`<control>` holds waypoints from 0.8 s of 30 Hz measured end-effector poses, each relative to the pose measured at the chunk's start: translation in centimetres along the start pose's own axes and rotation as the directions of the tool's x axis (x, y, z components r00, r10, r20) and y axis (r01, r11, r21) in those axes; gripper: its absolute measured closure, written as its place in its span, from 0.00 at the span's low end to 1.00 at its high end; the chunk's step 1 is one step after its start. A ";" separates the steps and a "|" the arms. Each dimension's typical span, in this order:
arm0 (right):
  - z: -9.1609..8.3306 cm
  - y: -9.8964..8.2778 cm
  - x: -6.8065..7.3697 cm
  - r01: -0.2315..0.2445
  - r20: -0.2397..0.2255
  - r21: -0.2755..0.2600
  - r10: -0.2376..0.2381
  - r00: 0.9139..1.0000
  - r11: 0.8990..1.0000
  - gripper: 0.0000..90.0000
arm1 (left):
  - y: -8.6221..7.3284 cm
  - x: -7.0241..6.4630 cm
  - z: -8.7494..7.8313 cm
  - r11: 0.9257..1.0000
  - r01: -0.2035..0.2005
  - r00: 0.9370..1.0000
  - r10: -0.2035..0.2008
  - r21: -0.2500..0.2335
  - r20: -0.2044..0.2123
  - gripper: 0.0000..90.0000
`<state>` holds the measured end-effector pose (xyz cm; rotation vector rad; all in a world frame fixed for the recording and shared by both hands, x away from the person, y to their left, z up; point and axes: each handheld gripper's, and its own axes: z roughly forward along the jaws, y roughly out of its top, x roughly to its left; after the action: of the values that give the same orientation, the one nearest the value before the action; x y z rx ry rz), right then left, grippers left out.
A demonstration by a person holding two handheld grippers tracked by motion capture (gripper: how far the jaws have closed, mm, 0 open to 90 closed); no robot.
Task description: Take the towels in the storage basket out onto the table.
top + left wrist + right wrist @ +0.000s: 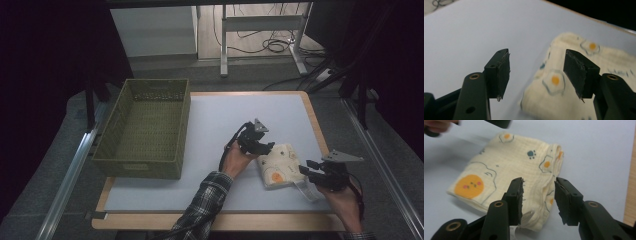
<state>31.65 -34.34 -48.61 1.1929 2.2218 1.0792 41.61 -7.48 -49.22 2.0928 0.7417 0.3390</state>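
The folded cloth [278, 165] lies near the table's [210, 150] right edge, toward the near side, well apart from the basket [142, 127] at the left edge. Both claws stand open with nothing pinched. The left claw [536, 72] hovers over the cloth's far edge, and the right claw [537, 200] straddles its thick folded hem. To lift it well, probably bite all layers at once, low at the hem, and keep both claws level so the fold holds.
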 end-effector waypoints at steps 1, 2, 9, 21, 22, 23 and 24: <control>0.3 -0.1 0.0 0.004 0.005 0.013 -0.004 1.000 1.000 0.64 | -0.4 0.1 -0.1 1.000 0.002 1.000 -0.002 0.006 -0.002 0.43; 0.6 -0.3 0.0 0.003 0.012 0.026 -0.004 1.000 1.000 0.64 | -0.8 0.1 -0.2 1.000 0.008 1.000 -0.008 0.013 0.001 0.44; 1.1 -1.7 -0.5 -0.020 0.045 0.078 0.016 0.999 0.997 0.58 | -2.6 0.5 0.9 0.997 0.044 0.999 -0.043 0.061 -0.022 0.47; 2.0 -2.5 -0.9 -0.076 0.006 0.100 0.076 0.997 0.992 0.63 | -4.0 0.5 0.3 0.996 0.079 0.996 -0.077 0.049 -0.041 0.48; 2.0 -2.4 -0.9 -0.081 0.005 0.105 0.081 0.997 0.991 0.66 | -4.1 0.5 0.5 0.995 0.078 0.996 -0.076 0.058 -0.041 0.48; 2.0 -2.4 -0.8 -0.085 0.004 0.109 0.085 0.996 0.990 0.68 | -4.1 0.6 0.7 0.995 0.079 0.996 -0.076 0.064 -0.042 0.48; 2.0 -2.3 -0.8 -0.090 0.003 0.114 0.091 0.996 0.989 0.72 | -4.3 0.7 0.8 0.994 0.080 0.996 -0.077 0.070 -0.043 0.48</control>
<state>32.18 -34.85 -51.69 1.3526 2.2776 0.9996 40.90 -5.70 -53.16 2.1229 0.8690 0.3165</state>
